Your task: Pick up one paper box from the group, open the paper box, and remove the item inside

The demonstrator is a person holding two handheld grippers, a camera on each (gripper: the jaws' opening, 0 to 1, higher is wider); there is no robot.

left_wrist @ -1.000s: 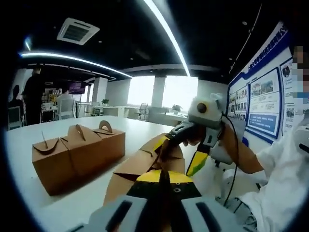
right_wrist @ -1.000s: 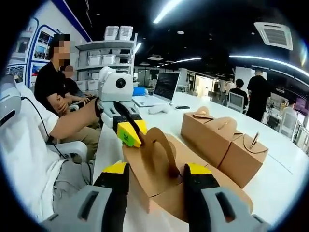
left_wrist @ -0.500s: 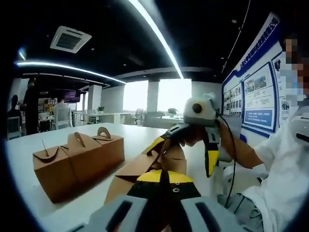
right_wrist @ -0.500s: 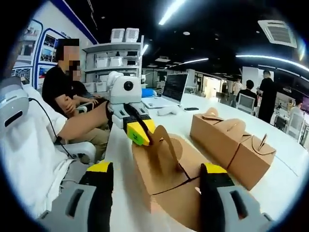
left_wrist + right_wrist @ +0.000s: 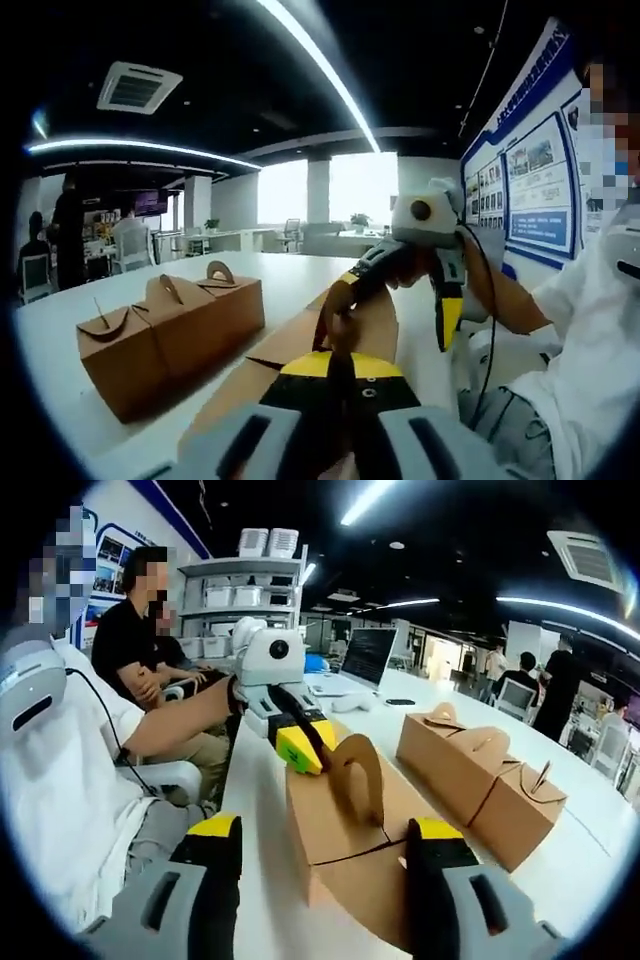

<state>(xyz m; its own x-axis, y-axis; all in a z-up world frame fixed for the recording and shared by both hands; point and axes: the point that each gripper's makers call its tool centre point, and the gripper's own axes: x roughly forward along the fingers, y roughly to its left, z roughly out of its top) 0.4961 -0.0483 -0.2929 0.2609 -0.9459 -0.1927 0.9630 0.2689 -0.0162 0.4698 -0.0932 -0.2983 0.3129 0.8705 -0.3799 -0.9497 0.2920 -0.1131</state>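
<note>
A brown paper box (image 5: pixel 345 825) lies on the white table (image 5: pixel 255 810), its arched handle flap (image 5: pixel 358 772) standing up. My left gripper (image 5: pixel 335 362) is shut on that flap; in the right gripper view the left gripper (image 5: pixel 300 750) comes in from the left and pinches the flap's near edge. My right gripper (image 5: pixel 325 832) is open, one jaw on each side of the box and touching nothing. In the left gripper view the right gripper (image 5: pixel 395 305) hangs open over the box (image 5: pixel 285 350). The other boxes (image 5: pixel 480 765) stand together to the right, and appear as a group of boxes (image 5: pixel 170 325) in the left gripper view.
A laptop (image 5: pixel 365 658) and a small dark object sit further along the table. Seated people (image 5: pixel 140 645) and storage shelves (image 5: pixel 250 585) are at the left; more people (image 5: pixel 545 695) stand far right. A poster wall (image 5: pixel 540 190) runs along the table's side.
My right gripper's jaws have spread wide from beside the handle flap. The left gripper keeps its hold, and the flap now stands more upright.
</note>
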